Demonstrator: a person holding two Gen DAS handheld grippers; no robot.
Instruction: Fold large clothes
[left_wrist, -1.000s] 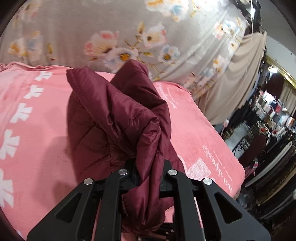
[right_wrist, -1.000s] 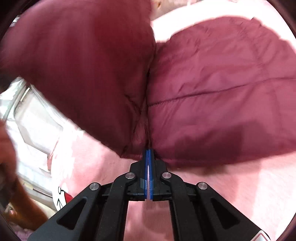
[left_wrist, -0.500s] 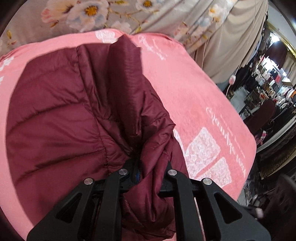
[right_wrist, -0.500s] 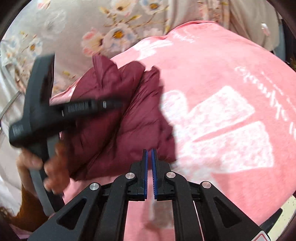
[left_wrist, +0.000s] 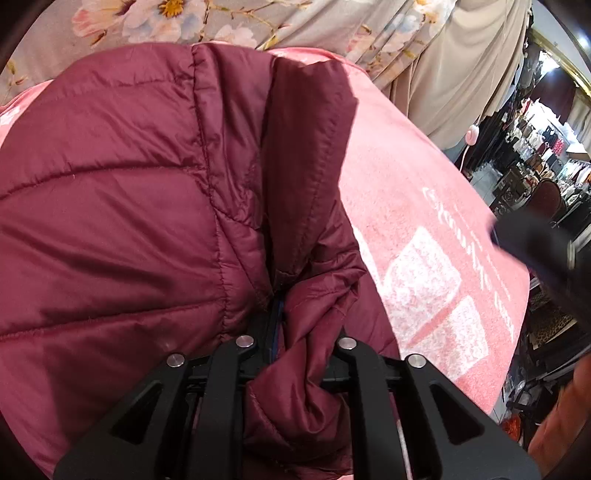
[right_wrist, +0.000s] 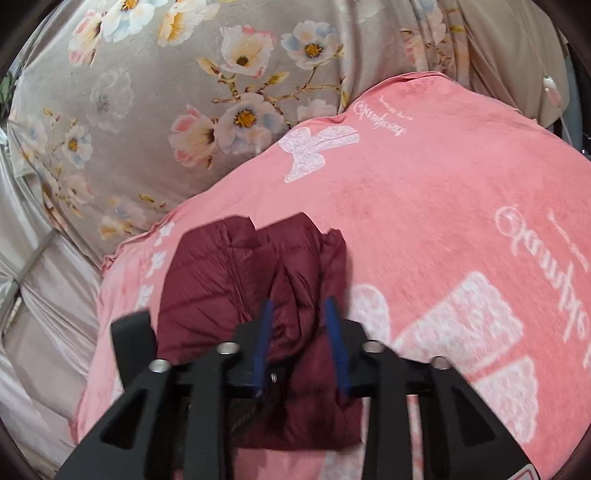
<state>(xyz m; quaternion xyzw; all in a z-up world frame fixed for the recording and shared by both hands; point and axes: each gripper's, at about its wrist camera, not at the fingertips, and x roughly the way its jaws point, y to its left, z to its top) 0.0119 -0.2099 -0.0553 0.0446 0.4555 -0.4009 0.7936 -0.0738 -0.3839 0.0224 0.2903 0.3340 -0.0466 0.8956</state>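
Fabric of the maroon quilted jacket (left_wrist: 122, 229) is bunched between the fingers of the left tool (left_wrist: 295, 343), which is clenched on a twisted fold at the bottom of the left wrist view while its jaws ease slightly apart. In the right wrist view the right tool (right_wrist: 301, 332) is released, its blue-padded jaws opening with nothing pressed between them; the jacket (right_wrist: 236, 280) appears beyond and between the pads, apart from them. The jacket lies in a folded heap on the pink blanket (right_wrist: 443, 206) with white printed motifs and lettering. Behind the blanket hangs a grey floral cloth (right_wrist: 155, 92), with a plain beige drape (left_wrist: 461, 74) to its right. At the far right of the left wrist view a blurred dark object (left_wrist: 535, 251) crosses the blanket's edge.
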